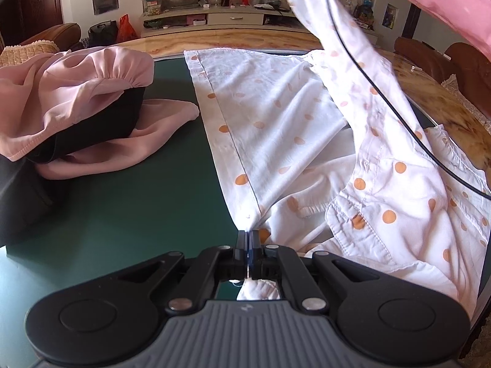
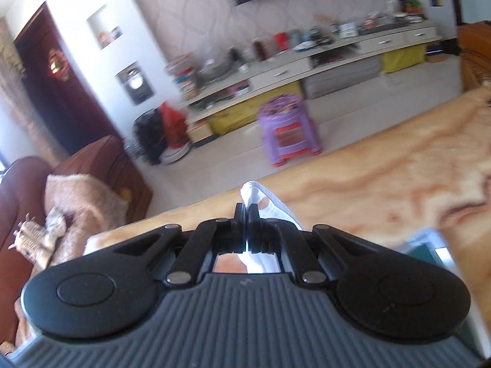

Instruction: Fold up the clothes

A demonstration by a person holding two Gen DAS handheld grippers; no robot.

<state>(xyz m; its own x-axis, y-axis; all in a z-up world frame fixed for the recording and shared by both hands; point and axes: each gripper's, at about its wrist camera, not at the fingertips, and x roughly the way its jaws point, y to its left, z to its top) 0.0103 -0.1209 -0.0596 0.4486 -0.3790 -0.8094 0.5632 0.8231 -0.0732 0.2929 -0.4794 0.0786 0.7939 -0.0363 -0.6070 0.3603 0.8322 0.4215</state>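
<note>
A white shirt with orange dots [image 1: 276, 116] lies spread on the dark green mat [image 1: 138, 190]. My left gripper [image 1: 248, 233] is shut on the shirt's near edge, low over the mat. One part of the shirt [image 1: 310, 6] is lifted high at the upper right, beside a pink sleeve [image 1: 445, 3]. In the right wrist view my right gripper [image 2: 246, 207] is shut on a bunch of that white fabric [image 2: 260, 199], held up over the marbled table [image 2: 383, 165]. This view is blurred.
A pile of pink and black clothes [image 1: 70, 101] sits on the mat's left side. A black cable [image 1: 383, 92] hangs across the shirt. Brown sofas [image 2: 101, 165], a purple stool [image 2: 288, 128] and a cluttered TV cabinet [image 2: 307, 61] stand beyond the table.
</note>
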